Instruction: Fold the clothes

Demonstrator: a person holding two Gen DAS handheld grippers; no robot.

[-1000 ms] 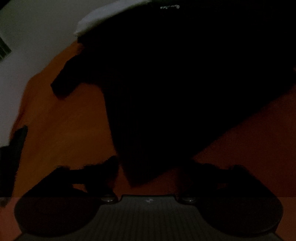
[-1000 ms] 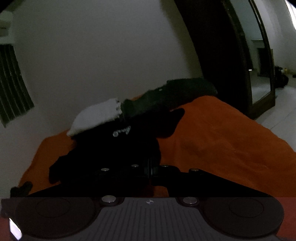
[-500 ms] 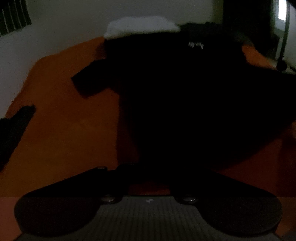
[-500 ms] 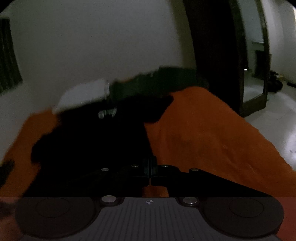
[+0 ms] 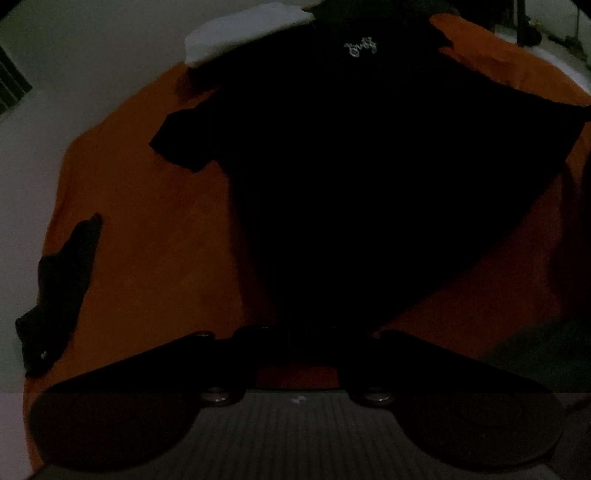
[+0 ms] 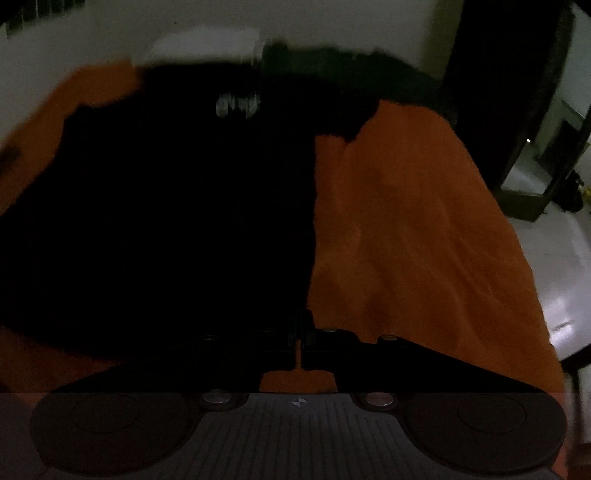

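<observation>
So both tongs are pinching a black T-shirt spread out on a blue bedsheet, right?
Not quite: the sheet is orange, not blue, as the right wrist view shows plainly. The rest holds: the left tongs and right tongs are closed at the edge of the black T-shirt.

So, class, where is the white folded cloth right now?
In the left wrist view, the white folded cloth lies top centre, on the orange bedspread, behind the black T-shirt.

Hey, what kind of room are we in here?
Probably a dim bedroom: an orange bedspread against a white wall, a white pillow, and a black T-shirt spread out.
</observation>
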